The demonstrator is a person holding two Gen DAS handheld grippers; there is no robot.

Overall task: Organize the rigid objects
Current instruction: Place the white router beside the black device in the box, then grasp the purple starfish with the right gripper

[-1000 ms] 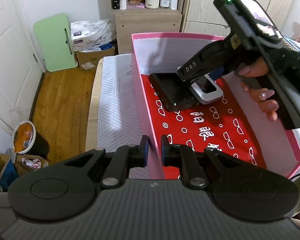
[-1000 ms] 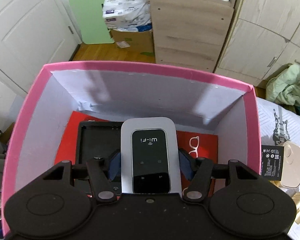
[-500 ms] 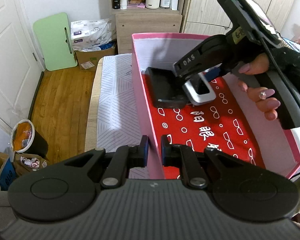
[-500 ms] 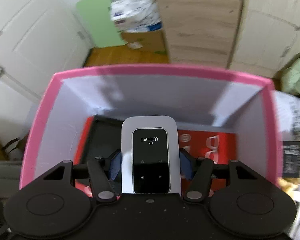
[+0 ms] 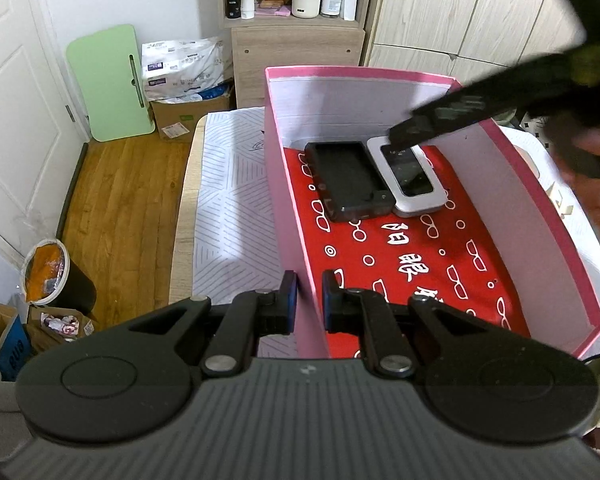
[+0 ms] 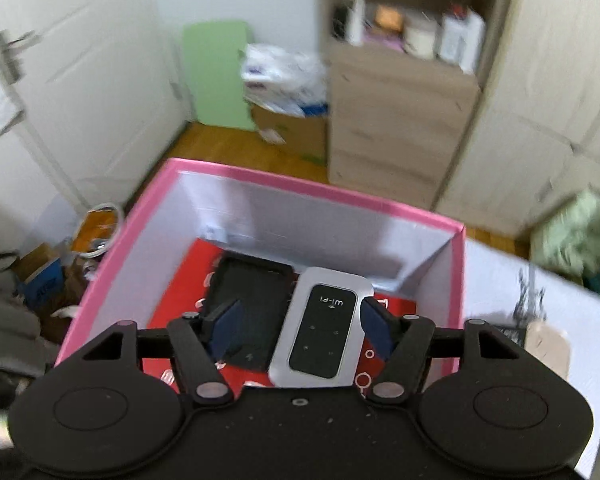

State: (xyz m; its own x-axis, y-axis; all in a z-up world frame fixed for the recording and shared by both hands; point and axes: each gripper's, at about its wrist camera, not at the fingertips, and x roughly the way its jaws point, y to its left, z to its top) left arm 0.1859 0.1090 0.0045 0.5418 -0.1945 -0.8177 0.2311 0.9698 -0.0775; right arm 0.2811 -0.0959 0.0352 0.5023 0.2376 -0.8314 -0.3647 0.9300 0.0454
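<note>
1. My right gripper has just been opening its jaws; the blue pads stand clear on both sides of the Wi-Fi router, touching nothing. The router is out of my grip.
2. In the left wrist view the Wi-Fi router lies flat on the red lining, centre-right of the frame, snug beside the black case, both at the far end of the pink box.
3. My left gripper sits at lower centre, jaws closed on the box's near wall, pinching it to steady the box.
4. My judgement: this placement is made and the step in hand is the retreat. I want to lift my right gripper straight out, keeping the pads spread so neither one snags the router's edge or nudges the black case out of line.
5. The right-hand view is blurred, so I would keep the exit slow past the pink rim.
6. My left grip should hold firm meanwhile; a light cardboard wall could tip or slide if released early.
7. A beige object waits on the table at the right edge, outside the box; likely a later candidate.
</note>
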